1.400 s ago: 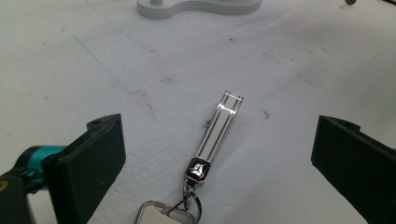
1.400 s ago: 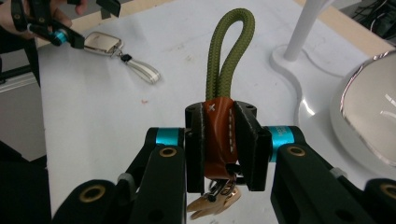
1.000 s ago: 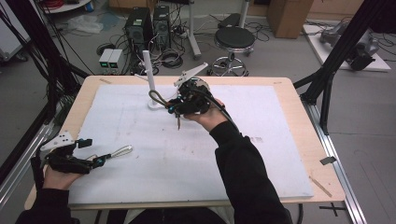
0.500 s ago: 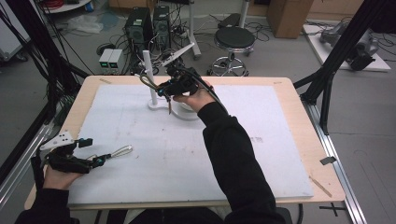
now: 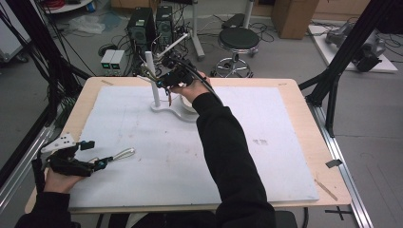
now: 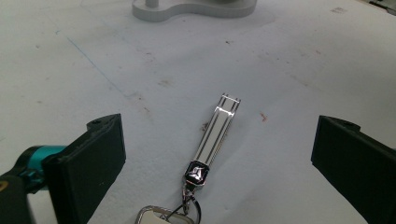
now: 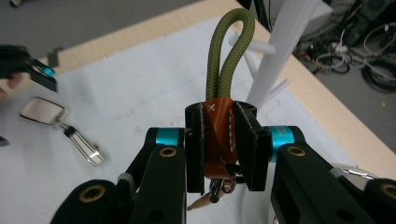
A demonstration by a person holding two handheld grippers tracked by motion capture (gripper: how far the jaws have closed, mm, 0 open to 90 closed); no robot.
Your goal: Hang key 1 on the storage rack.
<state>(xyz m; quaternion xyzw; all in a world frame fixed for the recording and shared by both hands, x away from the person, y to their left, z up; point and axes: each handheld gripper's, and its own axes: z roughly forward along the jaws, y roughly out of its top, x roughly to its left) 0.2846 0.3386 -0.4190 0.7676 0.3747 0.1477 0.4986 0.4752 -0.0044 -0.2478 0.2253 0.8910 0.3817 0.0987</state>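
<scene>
2 keychains | right fingers [image 7: 224, 144] clamp olive loop keychain [image 7: 229, 56], loop pointing at white peg stand [image 5: 157, 78] near counter's far edge | left fingers [image 6: 219, 158] wide open, astride metal keychain [image 6: 215, 135]

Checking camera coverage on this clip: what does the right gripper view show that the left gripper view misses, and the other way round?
Right gripper view alone: a green cord loop with a brown leather tab, clamped in the right gripper, near the white peg stand's post.
Left gripper view alone: the left gripper with jaws wide open around a metal key fob, not touching it.
Both: that key fob on the white mat.
</scene>
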